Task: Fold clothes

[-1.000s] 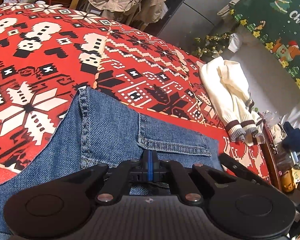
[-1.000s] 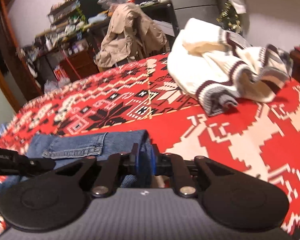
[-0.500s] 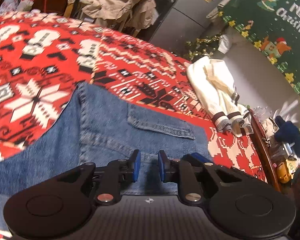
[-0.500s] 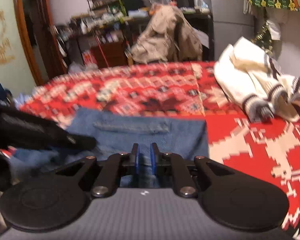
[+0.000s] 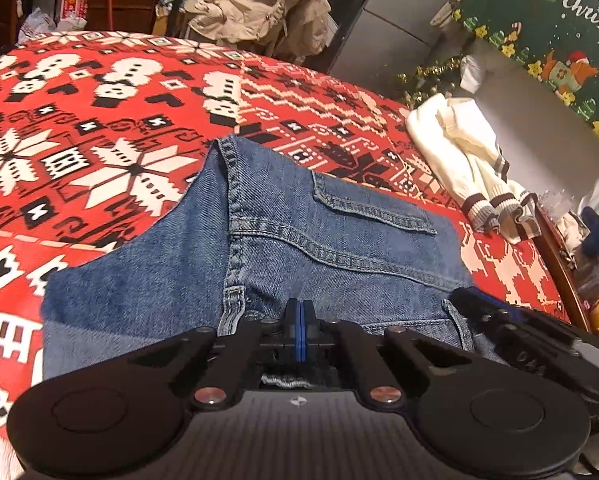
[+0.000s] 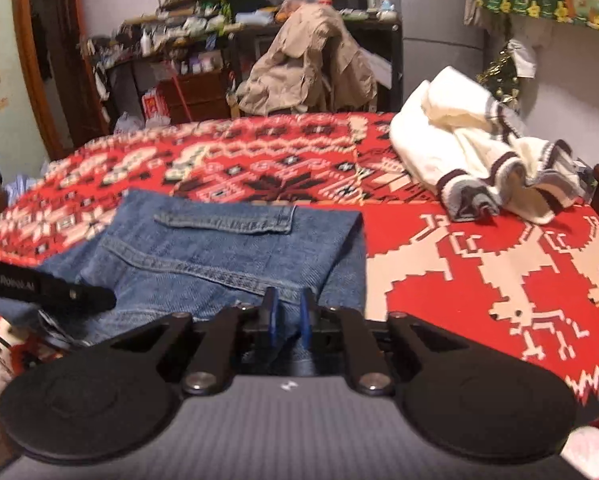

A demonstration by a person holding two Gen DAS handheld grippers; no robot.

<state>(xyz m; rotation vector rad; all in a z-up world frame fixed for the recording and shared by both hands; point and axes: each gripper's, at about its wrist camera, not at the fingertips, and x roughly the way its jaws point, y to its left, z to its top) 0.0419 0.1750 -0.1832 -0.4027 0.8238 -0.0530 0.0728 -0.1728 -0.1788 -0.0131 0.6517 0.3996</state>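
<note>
At the bottom centre of the left wrist view, the left gripper [image 5: 299, 330] has its blue pads pressed together with no cloth visible between them, just above the near edge of the jeans [image 5: 299, 240]. The right gripper [image 6: 288, 320], low centre in its own view, is opening, denim showing through the gap but not pinched. The jeans lie folded mid-frame on the red patterned blanket [image 5: 99, 120], a cream sweater [image 6: 479, 160] well apart at upper right.

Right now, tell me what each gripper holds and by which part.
Right gripper: jaws opening around the near edge of the jeans, not gripping. Left gripper: jaws closing, nearly shut, over the jeans; a pinch cannot be told.
</note>
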